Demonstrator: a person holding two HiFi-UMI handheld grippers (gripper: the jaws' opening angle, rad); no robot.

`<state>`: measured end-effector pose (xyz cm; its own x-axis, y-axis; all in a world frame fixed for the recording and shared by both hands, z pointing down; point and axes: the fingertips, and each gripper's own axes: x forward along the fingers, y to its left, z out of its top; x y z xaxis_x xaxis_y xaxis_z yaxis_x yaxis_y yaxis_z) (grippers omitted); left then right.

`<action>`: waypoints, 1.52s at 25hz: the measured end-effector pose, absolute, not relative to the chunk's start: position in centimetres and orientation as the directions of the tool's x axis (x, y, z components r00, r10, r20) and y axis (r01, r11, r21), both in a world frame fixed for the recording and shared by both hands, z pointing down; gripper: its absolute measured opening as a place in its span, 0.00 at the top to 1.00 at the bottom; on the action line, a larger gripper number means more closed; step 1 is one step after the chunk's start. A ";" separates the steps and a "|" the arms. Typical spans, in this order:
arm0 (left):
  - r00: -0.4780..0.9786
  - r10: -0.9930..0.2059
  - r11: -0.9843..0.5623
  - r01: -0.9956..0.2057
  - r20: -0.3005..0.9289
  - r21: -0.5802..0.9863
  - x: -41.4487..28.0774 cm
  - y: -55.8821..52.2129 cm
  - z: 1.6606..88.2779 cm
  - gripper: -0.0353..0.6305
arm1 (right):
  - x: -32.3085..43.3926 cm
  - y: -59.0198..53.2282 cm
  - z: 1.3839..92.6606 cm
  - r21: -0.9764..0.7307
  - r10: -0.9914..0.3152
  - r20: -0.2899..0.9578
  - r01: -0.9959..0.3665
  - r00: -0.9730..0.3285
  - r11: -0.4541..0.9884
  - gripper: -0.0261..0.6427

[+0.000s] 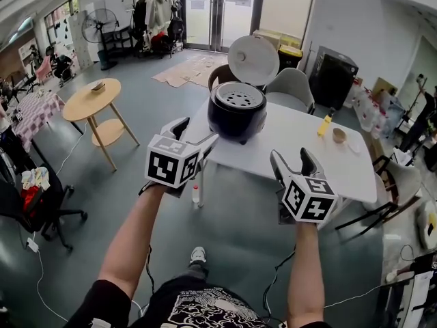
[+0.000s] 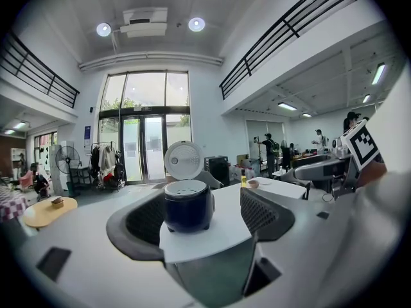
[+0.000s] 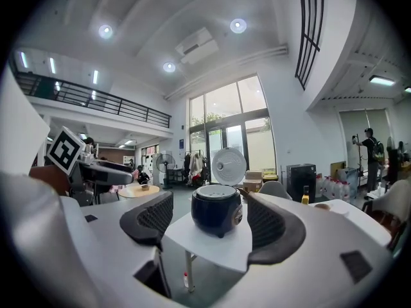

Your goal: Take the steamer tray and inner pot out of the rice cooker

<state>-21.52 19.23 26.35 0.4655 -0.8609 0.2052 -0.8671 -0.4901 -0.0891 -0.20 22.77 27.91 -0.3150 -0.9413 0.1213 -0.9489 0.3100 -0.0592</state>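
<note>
Bright, even daylight from the glass doors (image 1: 218,9) at top centre; round ceiling lights (image 2: 196,24) glare at the gripper views' tops. Soft shadow under the rice cooker (image 1: 237,115) on the white table (image 1: 293,128). Heavy fisheye bending, black vignetted corners (gripper views only). Nearest foreground slightly soft.

Over cooker (image 1: 236,111): free; lid (image 1: 253,59) stands upright at rear.
Front of table (image 1: 293,154): bare, open approach.
Right side: bottle (image 1: 324,124), bowl (image 1: 339,136), well apart.

Grey floor (image 1: 239,231). A white table (image 1: 300,132) stands just ahead of the right tongs (image 1: 292,157); a round wooden table (image 1: 91,100) sits well left of the left tongs (image 1: 196,132). Glass doors (image 1: 218,9) far ahead, ceiling lights (image 2: 196,24) on.
</note>
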 end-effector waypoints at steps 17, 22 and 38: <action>0.493 -0.833 -0.523 -0.850 0.253 -0.066 -23.2 -6.2 30.0 0.41 | -3.2 -1.9 31.7 -0.064 -0.931 0.191 -0.951 -0.310 0.303 0.43; 0.520 -0.809 -0.554 -0.831 0.274 -0.057 -23.2 -15.7 30.5 0.41 | -3.9 -11.2 31.6 -0.064 -0.932 0.214 -0.956 -0.292 0.285 0.43; 0.577 -0.759 -0.609 -0.793 0.302 -0.012 -26.2 -30.7 33.2 0.41 | -9.0 -26.4 33.5 0.027 -0.887 0.334 -0.938 -0.318 0.346 0.43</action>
